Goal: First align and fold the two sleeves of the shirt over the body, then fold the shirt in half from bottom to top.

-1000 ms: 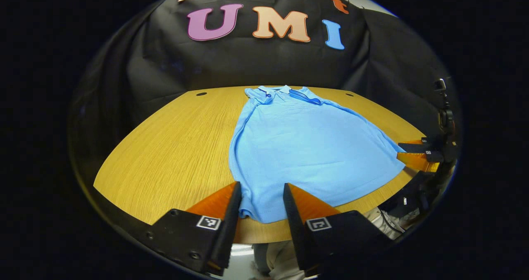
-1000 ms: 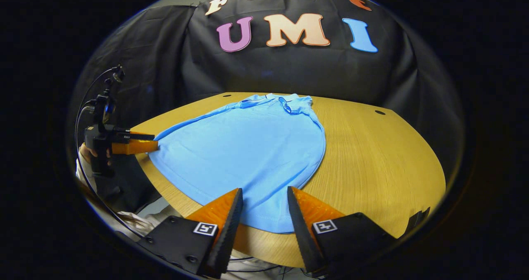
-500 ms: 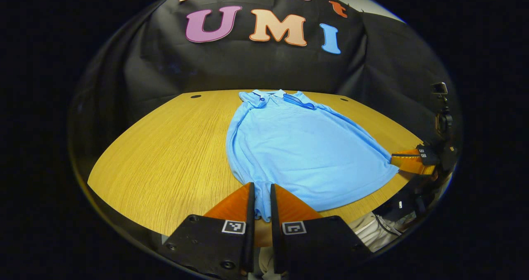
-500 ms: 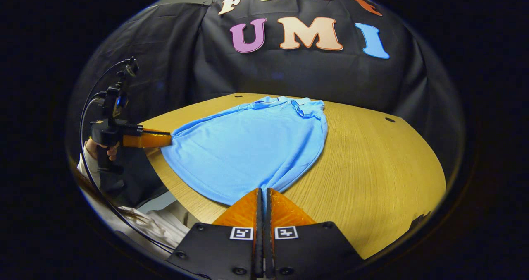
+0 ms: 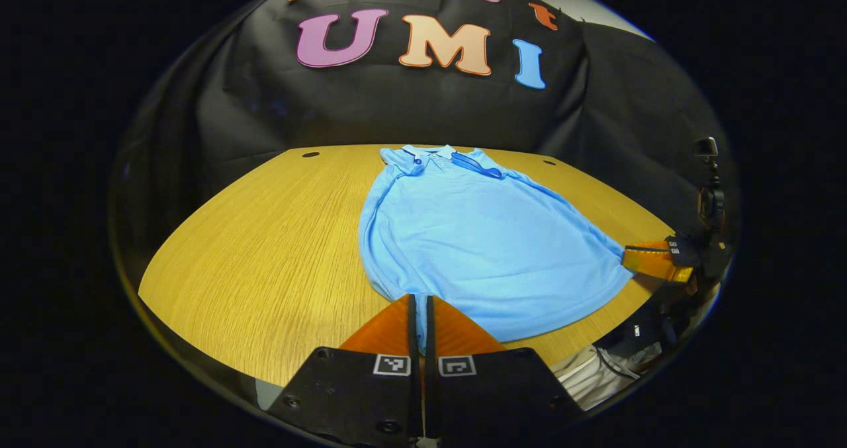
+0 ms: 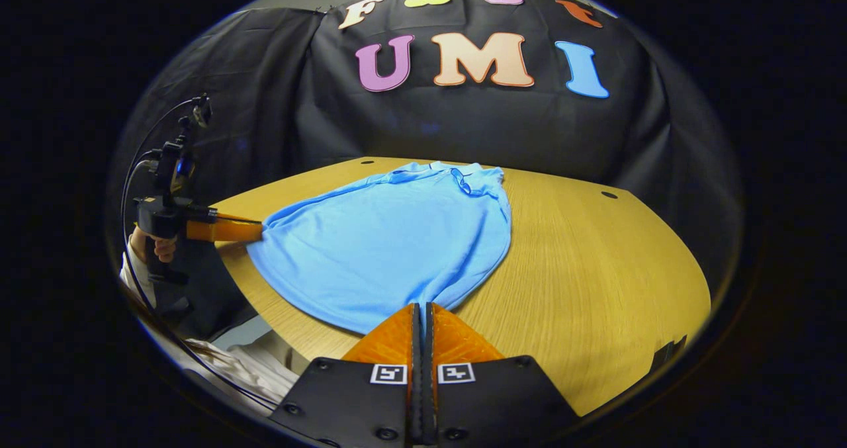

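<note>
Left gripper view: the light blue short-sleeved polo shirt (image 5: 476, 236) lies flat on the round wooden table (image 5: 265, 249), collar at the far side; the left gripper (image 5: 418, 302) pinches its near hem corner; the right gripper (image 6: 421, 310) likewise clamps the other hem corner.

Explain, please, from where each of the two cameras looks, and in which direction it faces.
Left gripper view: rides on the left tongs, low at the near table edge, facing the black cloth wall; its own fingers pinch the shirt hem; the right tongs show far right.
Right gripper view: rides on the right tongs, at the hem's other corner, facing the same wall; the left tongs and a hand show far left.
Shared: shirt, table, wall, each other's tongs.
</note>
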`<state>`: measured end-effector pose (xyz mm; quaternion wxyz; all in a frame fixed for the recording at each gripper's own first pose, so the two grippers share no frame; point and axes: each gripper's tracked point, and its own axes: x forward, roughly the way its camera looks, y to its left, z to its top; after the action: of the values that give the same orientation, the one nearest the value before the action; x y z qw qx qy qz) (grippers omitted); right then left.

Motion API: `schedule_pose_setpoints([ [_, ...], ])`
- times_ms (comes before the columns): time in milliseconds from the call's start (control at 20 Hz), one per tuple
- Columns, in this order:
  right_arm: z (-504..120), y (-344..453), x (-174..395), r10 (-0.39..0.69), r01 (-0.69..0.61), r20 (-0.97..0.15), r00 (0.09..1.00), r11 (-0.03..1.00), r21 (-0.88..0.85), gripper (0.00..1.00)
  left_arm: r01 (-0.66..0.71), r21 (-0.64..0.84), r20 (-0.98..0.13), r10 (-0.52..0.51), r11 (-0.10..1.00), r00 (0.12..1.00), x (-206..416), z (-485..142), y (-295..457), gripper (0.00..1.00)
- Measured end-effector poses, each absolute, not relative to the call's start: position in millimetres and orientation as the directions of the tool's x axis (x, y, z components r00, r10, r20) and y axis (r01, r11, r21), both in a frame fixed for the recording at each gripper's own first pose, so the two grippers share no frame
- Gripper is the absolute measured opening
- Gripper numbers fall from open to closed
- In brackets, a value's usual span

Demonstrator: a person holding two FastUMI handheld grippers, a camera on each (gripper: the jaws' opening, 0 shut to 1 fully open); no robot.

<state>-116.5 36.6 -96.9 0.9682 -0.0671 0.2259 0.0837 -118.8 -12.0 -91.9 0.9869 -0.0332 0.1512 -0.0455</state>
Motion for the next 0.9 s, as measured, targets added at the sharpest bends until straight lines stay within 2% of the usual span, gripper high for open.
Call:
schedule_pose_setpoints([
  [350, -69.7, 33.0, -85.0, 0.121, -0.174, -0.403, 0.907, 0.98, -0.096, 0.02, 0.112, -0.122, -0.181, -0.133, 0.986, 0.974, -100.2, -36.9, -7.0, 0.0],
  [900, -32.2, 15.0, 4.4, 0.072, -0.132, -0.397, 0.915, 0.983, -0.125, 0.02, 0.155, -0.15, -0.137, -0.176, 0.976, 0.975, -18.5, 15.4, 2.1, 0.0],
])
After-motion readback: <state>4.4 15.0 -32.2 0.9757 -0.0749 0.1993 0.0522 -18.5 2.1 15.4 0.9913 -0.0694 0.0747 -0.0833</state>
